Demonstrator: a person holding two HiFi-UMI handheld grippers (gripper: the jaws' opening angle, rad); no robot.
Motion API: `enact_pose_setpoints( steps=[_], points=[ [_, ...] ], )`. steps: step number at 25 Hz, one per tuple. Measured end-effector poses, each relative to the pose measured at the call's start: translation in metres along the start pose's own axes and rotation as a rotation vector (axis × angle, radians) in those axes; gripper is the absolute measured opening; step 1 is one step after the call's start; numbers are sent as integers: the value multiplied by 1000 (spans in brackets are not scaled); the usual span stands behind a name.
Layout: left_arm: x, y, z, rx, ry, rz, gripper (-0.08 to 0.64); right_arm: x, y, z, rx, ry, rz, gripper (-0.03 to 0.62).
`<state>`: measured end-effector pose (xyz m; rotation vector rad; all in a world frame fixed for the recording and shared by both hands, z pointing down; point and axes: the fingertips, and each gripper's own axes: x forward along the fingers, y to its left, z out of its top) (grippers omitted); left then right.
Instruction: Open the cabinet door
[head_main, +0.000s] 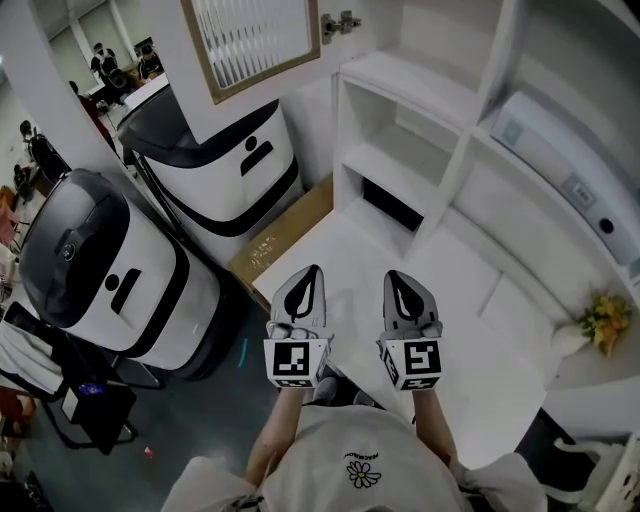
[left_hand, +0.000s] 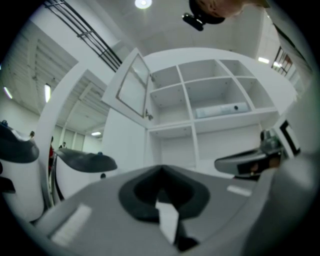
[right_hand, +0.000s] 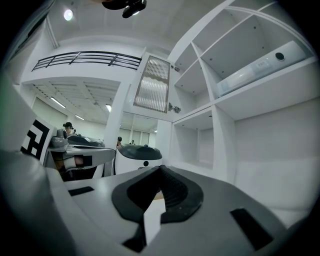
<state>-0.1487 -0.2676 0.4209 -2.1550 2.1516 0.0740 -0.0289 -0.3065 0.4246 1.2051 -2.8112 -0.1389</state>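
Left gripper (head_main: 312, 273) and right gripper (head_main: 394, 277) are held with jaws closed on nothing — the cabinet door (head_main: 255, 42) is seen open, well apart, ahead-left

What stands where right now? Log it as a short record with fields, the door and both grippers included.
cabinet door: open, angled out from the shelves
shelf unit: white, open compartments
left gripper: shut, nothing between its jaws, above the counter
right gripper: shut, nothing between its jaws, beside the left one
counter: white, below both grippers
flowers: at the far right
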Motion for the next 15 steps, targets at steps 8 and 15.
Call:
enact_pose_setpoints(
  steps=[8,15],
  points=[
    [2,4,-6,-6,20,11,6,1,-4,-1,12,-3,-5,-2],
    [4,10,-5,-9,21,28,6,0,-8,-2,28,-3,-9,-2]
  ],
)
